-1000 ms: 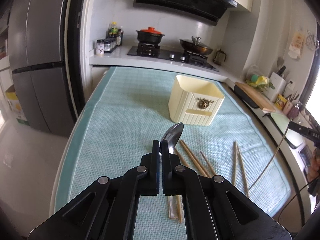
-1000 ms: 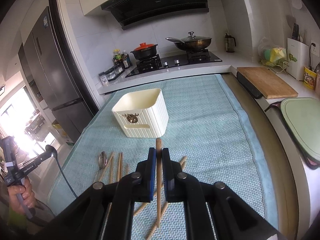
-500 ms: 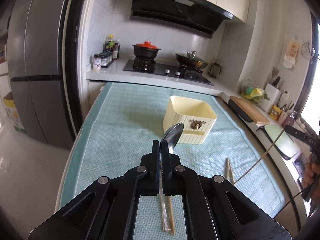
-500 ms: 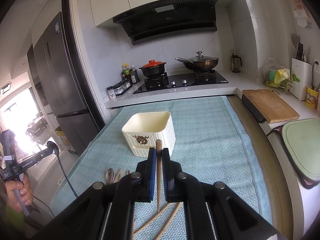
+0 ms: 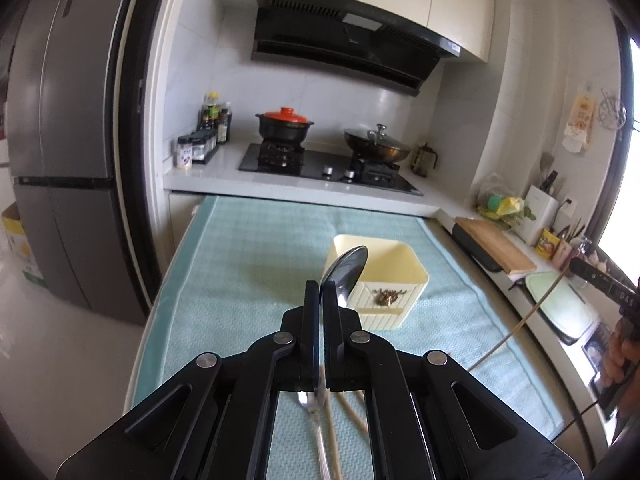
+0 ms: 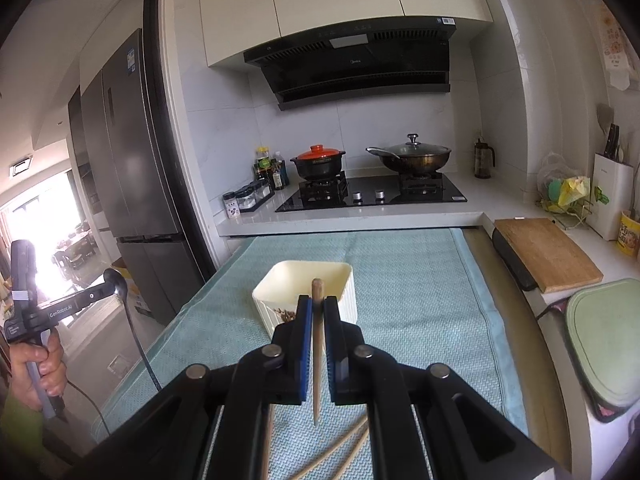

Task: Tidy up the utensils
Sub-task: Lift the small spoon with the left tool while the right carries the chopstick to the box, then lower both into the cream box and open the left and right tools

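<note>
My left gripper (image 5: 321, 292) is shut on a metal spoon (image 5: 347, 272), bowl end up, held above the teal mat. The cream utensil holder (image 5: 380, 280) stands on the mat just beyond it. My right gripper (image 6: 317, 308) is shut on a wooden chopstick (image 6: 317, 344), held upright in front of the same holder (image 6: 308, 284). Loose chopsticks (image 6: 340, 448) lie on the mat below the right gripper. Another spoon (image 5: 316, 428) and chopsticks (image 5: 352, 408) lie under the left gripper. The right gripper with its chopstick shows at the right edge of the left wrist view (image 5: 600, 280).
The teal mat (image 6: 420, 300) covers the counter. Behind it are a stove with a red-lidded pot (image 6: 318, 162) and a wok (image 6: 416, 156). A cutting board (image 6: 544, 252) and a green tray (image 6: 608, 332) sit to the right. A fridge (image 5: 60, 160) stands at the left.
Both grippers have risen from the mat with their utensils and tilted up, so the holder now sits lower and closer ahead in both views.
</note>
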